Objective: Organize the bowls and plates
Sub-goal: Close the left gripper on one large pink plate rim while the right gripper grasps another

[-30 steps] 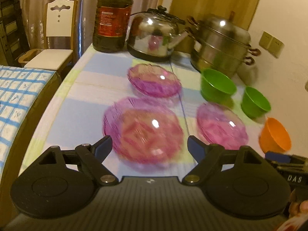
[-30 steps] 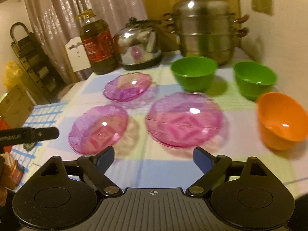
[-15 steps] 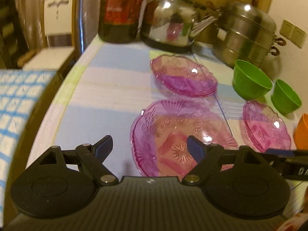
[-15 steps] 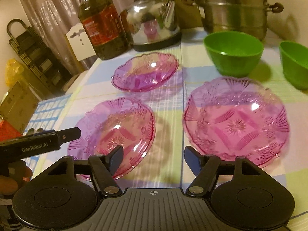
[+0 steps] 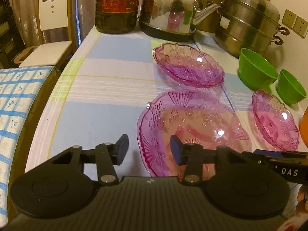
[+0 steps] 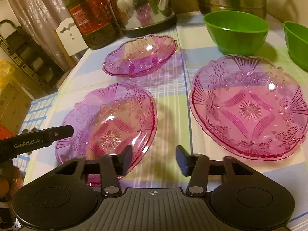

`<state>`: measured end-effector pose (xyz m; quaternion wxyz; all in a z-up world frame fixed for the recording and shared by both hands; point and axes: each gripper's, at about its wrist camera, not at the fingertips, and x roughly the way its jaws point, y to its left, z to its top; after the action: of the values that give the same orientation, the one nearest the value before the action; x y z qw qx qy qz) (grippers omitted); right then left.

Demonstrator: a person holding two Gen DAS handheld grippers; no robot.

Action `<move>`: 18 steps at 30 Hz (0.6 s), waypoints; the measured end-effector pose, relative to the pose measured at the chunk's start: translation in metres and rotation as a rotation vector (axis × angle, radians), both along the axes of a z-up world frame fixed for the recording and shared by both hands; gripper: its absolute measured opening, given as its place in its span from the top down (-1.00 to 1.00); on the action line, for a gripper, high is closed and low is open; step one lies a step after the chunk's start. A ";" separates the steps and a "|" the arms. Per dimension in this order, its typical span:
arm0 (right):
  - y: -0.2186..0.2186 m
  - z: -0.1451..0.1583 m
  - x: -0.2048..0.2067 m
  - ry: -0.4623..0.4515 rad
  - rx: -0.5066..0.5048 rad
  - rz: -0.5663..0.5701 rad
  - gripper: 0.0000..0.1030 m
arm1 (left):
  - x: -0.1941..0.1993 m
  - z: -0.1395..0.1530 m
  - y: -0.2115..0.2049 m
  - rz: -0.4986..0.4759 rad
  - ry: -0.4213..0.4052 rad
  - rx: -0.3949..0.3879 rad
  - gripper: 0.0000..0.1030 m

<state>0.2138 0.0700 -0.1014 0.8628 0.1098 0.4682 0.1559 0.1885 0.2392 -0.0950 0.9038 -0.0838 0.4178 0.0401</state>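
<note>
Three pink glass plates lie on the checked tablecloth. In the left wrist view a near plate [image 5: 192, 127] lies before my open left gripper [image 5: 149, 149], whose jaws straddle its left rim. A far plate [image 5: 188, 67] and a right plate [image 5: 275, 119] lie beyond. In the right wrist view my open right gripper [image 6: 154, 158] straddles the right rim of the near left plate [image 6: 107, 123]. A large plate [image 6: 248, 107] lies to the right and an oval plate [image 6: 140, 55] behind. Two green bowls [image 6: 235, 31] [image 6: 297, 42] stand at the back right.
An oil bottle [image 5: 117, 5], a steel kettle [image 5: 169, 11] and a stacked steamer pot [image 5: 248, 25] stand along the back. An orange bowl's edge [image 5: 304, 129] shows at right. A white chair [image 5: 52, 27] stands beyond the table's left edge.
Both grippers have moved down and forward to the near pink plate, one on each side of its rim. Both jaws have narrowed a little.
</note>
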 end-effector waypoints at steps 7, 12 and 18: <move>0.004 0.001 -0.001 -0.014 0.005 0.016 0.51 | -0.001 -0.003 0.006 0.003 0.013 -0.033 0.60; 0.005 0.002 -0.002 -0.026 -0.001 0.023 0.69 | -0.001 -0.002 0.003 -0.002 0.021 -0.038 0.69; 0.002 0.005 -0.004 -0.044 -0.018 0.016 0.70 | -0.004 0.006 -0.003 -0.015 0.022 -0.027 0.72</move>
<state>0.2102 0.0719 -0.0960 0.8726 0.0946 0.4514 0.1609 0.1848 0.2358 -0.0888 0.8982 -0.0923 0.4288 0.0287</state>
